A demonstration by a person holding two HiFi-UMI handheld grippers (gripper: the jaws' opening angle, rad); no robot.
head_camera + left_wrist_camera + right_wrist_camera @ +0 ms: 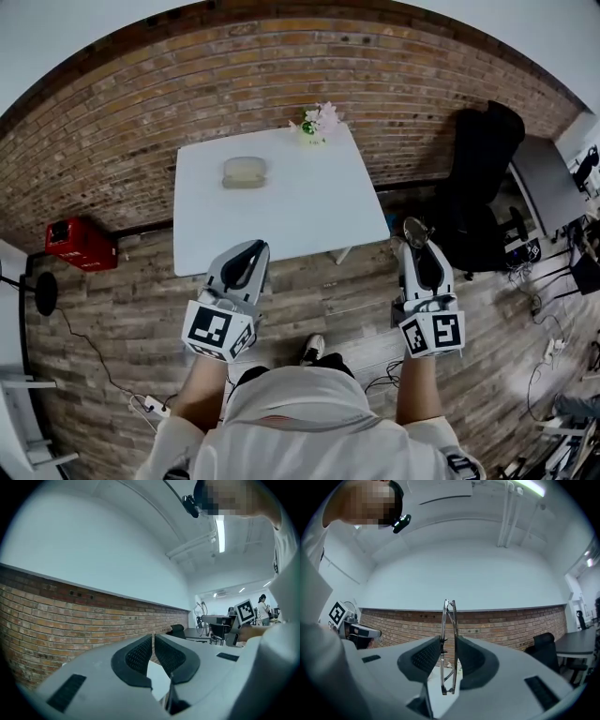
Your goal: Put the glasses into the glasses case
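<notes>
A pale oval glasses case [245, 172] lies on the far left part of the white table [309, 216]. My right gripper [418, 242] is held over the floor near the table's right front corner, shut on the thin-framed glasses [415, 231]. In the right gripper view the folded glasses [442, 620] stand upright, clamped between the dark pads of the right gripper [449, 639]. My left gripper [247, 255] hovers at the table's front edge; in the left gripper view the left gripper [153, 637] has its pads almost together with nothing between them.
A small pot of pink flowers [319, 122] stands at the table's far right corner. A brick wall [141, 103] runs behind the table. A red box [80, 242] sits on the wooden floor at left, and a black chair [483, 187] at right. Cables trail across the floor.
</notes>
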